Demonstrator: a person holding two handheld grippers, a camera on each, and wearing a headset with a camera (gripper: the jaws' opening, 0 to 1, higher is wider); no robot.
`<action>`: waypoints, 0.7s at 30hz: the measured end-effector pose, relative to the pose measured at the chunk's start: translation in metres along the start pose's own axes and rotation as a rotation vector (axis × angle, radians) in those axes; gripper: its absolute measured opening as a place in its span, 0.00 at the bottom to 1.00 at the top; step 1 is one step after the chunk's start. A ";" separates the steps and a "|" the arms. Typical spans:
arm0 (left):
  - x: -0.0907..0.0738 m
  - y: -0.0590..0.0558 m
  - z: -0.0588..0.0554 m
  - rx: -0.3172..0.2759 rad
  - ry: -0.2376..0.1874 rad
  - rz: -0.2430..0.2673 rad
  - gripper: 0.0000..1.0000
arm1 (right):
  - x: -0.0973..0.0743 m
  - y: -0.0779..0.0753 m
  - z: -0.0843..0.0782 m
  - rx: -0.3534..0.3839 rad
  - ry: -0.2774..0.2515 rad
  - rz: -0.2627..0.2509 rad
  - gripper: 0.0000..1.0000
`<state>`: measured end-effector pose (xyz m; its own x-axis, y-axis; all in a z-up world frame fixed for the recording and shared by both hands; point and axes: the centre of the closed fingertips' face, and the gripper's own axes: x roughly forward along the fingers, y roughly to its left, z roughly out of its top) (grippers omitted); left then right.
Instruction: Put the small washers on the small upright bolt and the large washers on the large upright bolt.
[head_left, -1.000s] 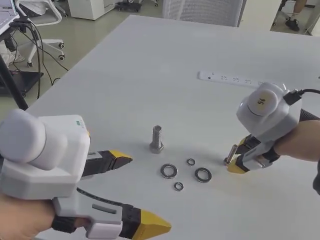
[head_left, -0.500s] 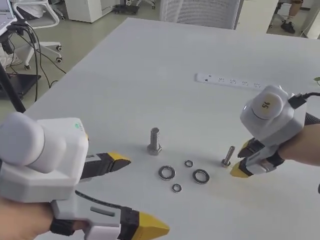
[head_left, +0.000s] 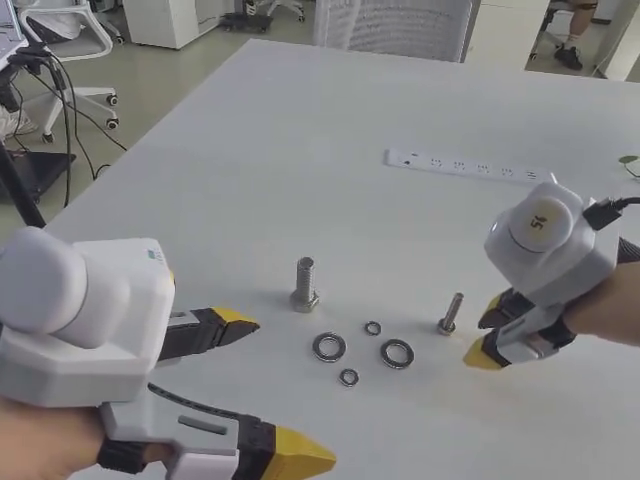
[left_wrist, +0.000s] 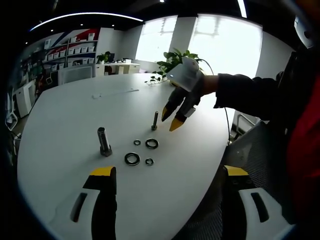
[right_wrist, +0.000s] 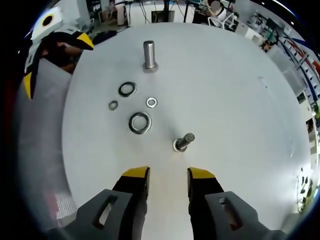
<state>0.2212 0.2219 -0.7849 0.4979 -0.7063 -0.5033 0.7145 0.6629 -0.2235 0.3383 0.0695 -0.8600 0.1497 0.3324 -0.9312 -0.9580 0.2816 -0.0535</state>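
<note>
The large bolt (head_left: 305, 285) stands upright on the white table (head_left: 300, 150), and the small bolt (head_left: 450, 313) stands upright to its right. Two large washers (head_left: 329, 347) (head_left: 397, 353) and two small washers (head_left: 373, 328) (head_left: 348, 377) lie flat between and in front of the bolts. My right gripper (head_left: 483, 337) is open just right of the small bolt and holds nothing; in its own view the small bolt (right_wrist: 183, 142) stands just ahead of the right gripper (right_wrist: 168, 173). My left gripper (head_left: 270, 390) is wide open at the near left, short of the washers (left_wrist: 132, 159).
A white power strip (head_left: 465, 166) lies farther back on the table. Office chairs and cables stand on the floor beyond the table's left edge. Bare tabletop surrounds the bolts on all sides.
My right gripper has drawn back to the right, away from the small bolt, which now stands free on the table. The left gripper has stayed about where it was.
</note>
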 end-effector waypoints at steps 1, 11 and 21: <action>0.000 0.000 0.000 0.000 0.000 0.001 0.86 | 0.000 0.001 0.000 0.000 -0.001 0.001 0.32; -0.001 0.000 0.000 0.003 -0.004 0.002 0.86 | 0.000 0.019 -0.003 0.003 -0.004 0.018 0.32; -0.002 -0.002 0.001 0.010 -0.010 0.003 0.86 | -0.001 0.031 -0.001 -0.005 -0.007 0.032 0.31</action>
<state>0.2196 0.2215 -0.7827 0.5050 -0.7068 -0.4954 0.7181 0.6625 -0.2133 0.3084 0.0771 -0.8612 0.1201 0.3473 -0.9300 -0.9636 0.2661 -0.0251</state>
